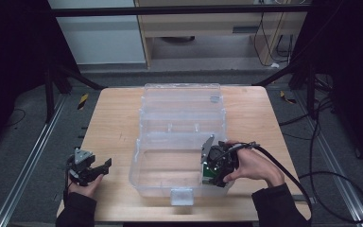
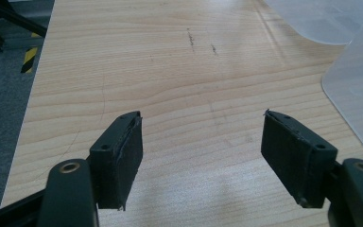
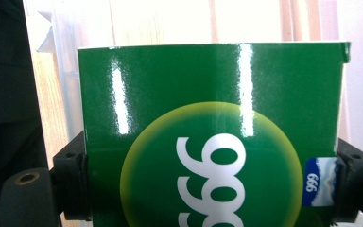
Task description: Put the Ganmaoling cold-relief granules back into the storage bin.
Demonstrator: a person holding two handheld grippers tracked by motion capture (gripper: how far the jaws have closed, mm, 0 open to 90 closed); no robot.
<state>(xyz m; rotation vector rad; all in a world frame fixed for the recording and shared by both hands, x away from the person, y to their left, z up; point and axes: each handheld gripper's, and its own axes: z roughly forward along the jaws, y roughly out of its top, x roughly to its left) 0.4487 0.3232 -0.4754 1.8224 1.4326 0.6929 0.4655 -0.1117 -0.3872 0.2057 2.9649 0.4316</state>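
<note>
Wooden table (image 1: 113,123), clear plastic bin (image 1: 179,142) open: right gripper (image 3: 212,189) clamps a green box (image 3: 212,109) between its jaws over the bin's right end; lower level, release gently; left gripper (image 2: 201,156) gapes empty.

A: Where is the left gripper (image 1: 105,166)?
B: Near the table's front left corner, held low in the left hand (image 1: 86,185), jaws spread wide with nothing between them.

A: And the right gripper (image 1: 207,171)?
B: Toward the front right, tipped downward in the right hand (image 1: 253,165), dark sleeve behind it, jaws clamped on both sides of a green box (image 3: 212,137).
</note>
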